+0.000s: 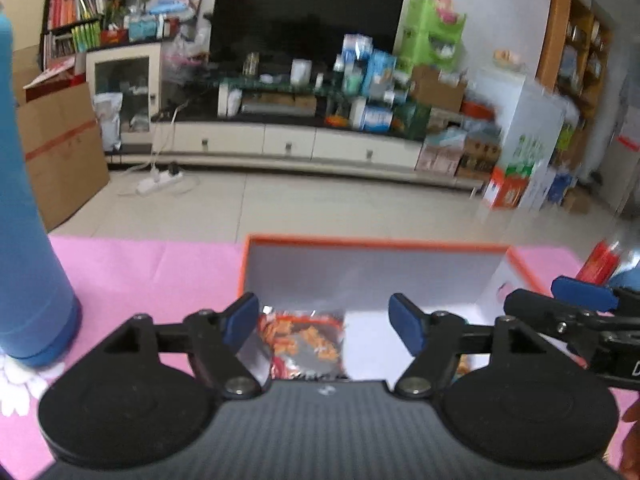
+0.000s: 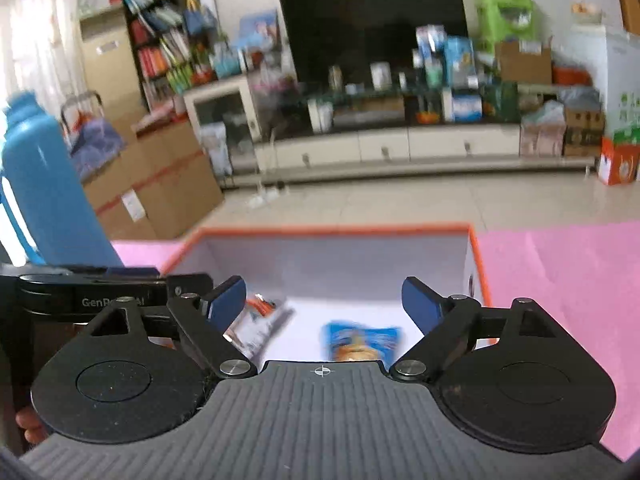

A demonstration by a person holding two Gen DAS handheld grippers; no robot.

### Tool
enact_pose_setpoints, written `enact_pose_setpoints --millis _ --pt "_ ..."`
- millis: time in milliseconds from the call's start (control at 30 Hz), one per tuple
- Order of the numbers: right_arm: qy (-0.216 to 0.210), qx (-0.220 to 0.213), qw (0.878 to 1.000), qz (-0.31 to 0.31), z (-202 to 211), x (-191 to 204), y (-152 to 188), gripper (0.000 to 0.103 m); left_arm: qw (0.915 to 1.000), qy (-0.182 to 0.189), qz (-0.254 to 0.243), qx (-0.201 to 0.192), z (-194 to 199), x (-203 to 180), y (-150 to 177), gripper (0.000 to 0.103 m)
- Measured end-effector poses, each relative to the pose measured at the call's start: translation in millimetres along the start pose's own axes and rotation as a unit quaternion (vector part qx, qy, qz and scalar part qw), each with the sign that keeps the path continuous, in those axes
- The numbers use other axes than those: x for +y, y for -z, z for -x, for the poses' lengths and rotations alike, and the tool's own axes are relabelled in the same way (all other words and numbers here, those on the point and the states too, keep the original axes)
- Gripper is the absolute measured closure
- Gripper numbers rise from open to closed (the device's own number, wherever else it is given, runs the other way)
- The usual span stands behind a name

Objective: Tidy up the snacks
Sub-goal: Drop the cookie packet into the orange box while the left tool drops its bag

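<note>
An orange-rimmed box [image 1: 372,242] with white inner walls stands on the pink cloth. In the left wrist view an orange-patterned snack packet [image 1: 304,342] lies on the box floor, below and between the blue pads of my left gripper [image 1: 324,316], which is open and empty. The right wrist view shows a blue snack packet [image 2: 360,340] and a white and orange packet [image 2: 260,320] inside the same box [image 2: 332,230]. My right gripper [image 2: 324,304] hangs open over them, holding nothing. Both grippers sit side by side at the box's near edge.
A tall blue bottle [image 1: 28,240] stands on the pink cloth [image 1: 152,276] left of the box. A red can [image 1: 600,260] is at the far right. Beyond the table's far edge are tiled floor, cardboard boxes and a TV stand [image 1: 288,144].
</note>
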State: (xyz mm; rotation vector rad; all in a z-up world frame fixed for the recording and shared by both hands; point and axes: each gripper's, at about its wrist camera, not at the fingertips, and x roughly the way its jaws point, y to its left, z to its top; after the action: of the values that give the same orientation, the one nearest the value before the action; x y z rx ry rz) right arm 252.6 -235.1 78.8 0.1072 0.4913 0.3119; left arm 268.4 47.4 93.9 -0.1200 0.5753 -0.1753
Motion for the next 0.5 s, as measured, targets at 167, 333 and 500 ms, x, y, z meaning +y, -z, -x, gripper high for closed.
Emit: enact_pose_setpoints --millis 167,333,500 --pt "0.009 -0.064 0.998 0.018 57.3 9.9 -2.4 0.009 0.9996 -0.004 0.002 -0.029 61.3 -8.1 7.2 0.019" --pt "0.026 -0.069 0.997 0.018 116.1 -0.9 12.6 0.009 0.9993 -0.007 0.035 0.014 104.1 0.0 60.3 0.012" --pt "0.03 -0.035 0.998 -0.047 168.0 -41.6 71.7 0.009 0.9959 -0.012 0.055 0.071 138.1 7.9 120.6 0.012"
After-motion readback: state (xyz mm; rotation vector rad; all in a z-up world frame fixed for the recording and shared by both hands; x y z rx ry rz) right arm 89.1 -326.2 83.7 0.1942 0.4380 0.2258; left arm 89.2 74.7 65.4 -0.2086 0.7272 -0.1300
